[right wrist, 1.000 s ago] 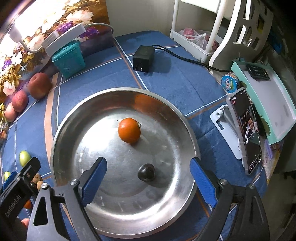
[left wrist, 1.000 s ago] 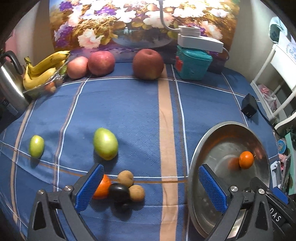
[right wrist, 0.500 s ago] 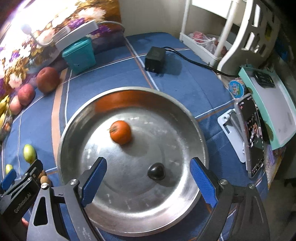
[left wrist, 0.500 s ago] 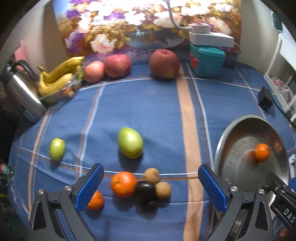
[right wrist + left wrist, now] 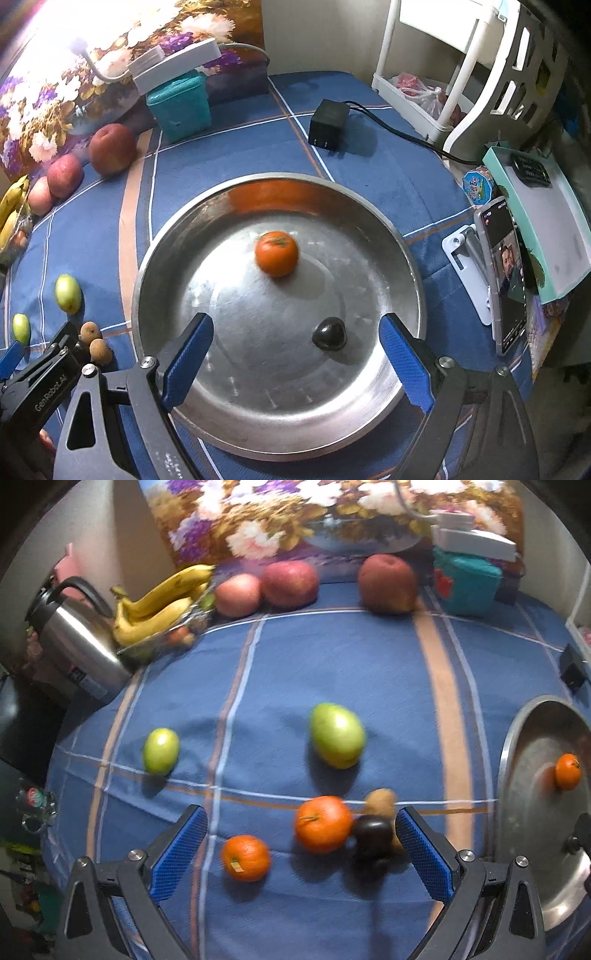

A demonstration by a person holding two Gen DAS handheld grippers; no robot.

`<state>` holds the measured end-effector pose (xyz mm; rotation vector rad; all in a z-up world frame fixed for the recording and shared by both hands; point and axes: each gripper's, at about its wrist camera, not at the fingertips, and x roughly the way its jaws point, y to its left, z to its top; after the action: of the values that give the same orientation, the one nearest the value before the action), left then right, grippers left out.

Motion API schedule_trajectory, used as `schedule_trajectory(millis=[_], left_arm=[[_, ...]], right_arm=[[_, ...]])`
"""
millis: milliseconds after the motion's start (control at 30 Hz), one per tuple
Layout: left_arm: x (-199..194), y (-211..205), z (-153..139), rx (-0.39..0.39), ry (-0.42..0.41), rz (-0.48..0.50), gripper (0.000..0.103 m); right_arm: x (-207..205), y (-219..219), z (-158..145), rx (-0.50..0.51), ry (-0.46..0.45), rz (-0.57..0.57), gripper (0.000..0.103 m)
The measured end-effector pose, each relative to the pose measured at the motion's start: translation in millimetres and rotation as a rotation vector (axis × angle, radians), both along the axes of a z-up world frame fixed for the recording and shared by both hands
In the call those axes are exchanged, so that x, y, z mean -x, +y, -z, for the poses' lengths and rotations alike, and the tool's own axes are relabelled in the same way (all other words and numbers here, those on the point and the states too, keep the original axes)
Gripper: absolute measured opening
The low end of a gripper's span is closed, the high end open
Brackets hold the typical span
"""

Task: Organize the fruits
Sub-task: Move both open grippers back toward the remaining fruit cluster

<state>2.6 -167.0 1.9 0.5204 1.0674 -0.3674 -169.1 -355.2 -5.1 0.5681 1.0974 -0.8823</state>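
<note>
While the left tool [image 5: 301, 845] hangs spread wide above the blue-clothed counter [image 5: 332, 664], nothing sits pinched between its pads, so the pick is yet to come. Off to the left lies a small green fruit [image 5: 161, 750], well apart from the rest; a bigger green one [image 5: 337, 735] rests nearer the middle. Right under the tool: a small orange [image 5: 246, 857], then a larger orange [image 5: 323, 823] touching a dark plum [image 5: 371, 836], with a brown longan [image 5: 381, 803] just behind it. That cluster is tight, so I'd go for the small orange, which stands clear. Centre it between the pads, come straight down, squeeze gently; it is round and will roll if nudged from one side. Over on the right, the steel bowl [image 5: 166, 236] already holds an orange [image 5: 276, 252] and a dark fruit [image 5: 328, 333], apart from each other. The right tool [image 5: 293, 352] hovers over the bowl, spread and empty.
</note>
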Motion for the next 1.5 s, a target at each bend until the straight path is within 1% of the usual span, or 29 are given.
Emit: schedule_trajectory(millis=[33,133,233,367,433,533,700,833,933,1033,1167,1267,1500], left_arm=[[-3.4,4.9,0.4,-0.012,-0.001,-0.01,0.103],[-12.0,19.3,1.5,-0.017,0.016,-0.03,0.103],[-21.2,35.1,1.1,-0.004,0.025,-0.056,0.103],[-34.9,58.0,-5.1,0.019,0.011,-0.086,0.103],[-40.5,68.8,-9.8,0.038,0.006,-0.105,0.103],[-50.3,88.7,-17.5,0.09,0.01,-0.145,0.103],[-60.8,113.9,-26.9,0.109,-0.005,-0.157,0.103],[-71.2,137.5,-34.3,0.162,-0.008,-0.191,0.103],[-77.8,152.4,-36.8,0.206,0.002,-0.209,0.103],[-84.5,164.8,-38.2,0.224,0.0,-0.229,0.103],[-91.7,177.0,-38.4,0.264,0.012,-0.259,0.103],[-94.3,181.1,-36.8,0.285,0.025,-0.27,0.103],[-90.6,171.4,-32.3,0.287,0.06,-0.232,0.103]], right_arm=[[-1.7,1.4,0.3,0.001,0.005,-0.004,0.091],[-7.2,6.9,0.7,0.003,0.011,-0.022,0.091],[-15.6,14.7,1.4,0.003,0.012,-0.048,0.091],[-29.1,28.2,1.7,0.001,0.009,-0.087,0.091],[-36.5,36.4,1.5,-0.002,0.004,-0.109,0.091],[-46.4,47.8,1.1,-0.002,0.003,-0.138,0.091],[-65.0,69.0,0.2,0.005,0.008,-0.203,0.091],[-78.4,85.3,-1.2,0.009,0.006,-0.245,0.091],[-88.8,98.6,-2.6,0.001,-0.01,-0.279,0.091],[-97.9,111.9,-4.5,-0.013,-0.033,-0.305,0.091],[-110.2,127.3,-8.3,-0.031,-0.079,-0.332,0.091],[-118.4,134.5,-9.5,-0.033,-0.093,-0.345,0.091],[-125.0,137.2,-6.7,-0.053,-0.108,-0.358,0.091]])
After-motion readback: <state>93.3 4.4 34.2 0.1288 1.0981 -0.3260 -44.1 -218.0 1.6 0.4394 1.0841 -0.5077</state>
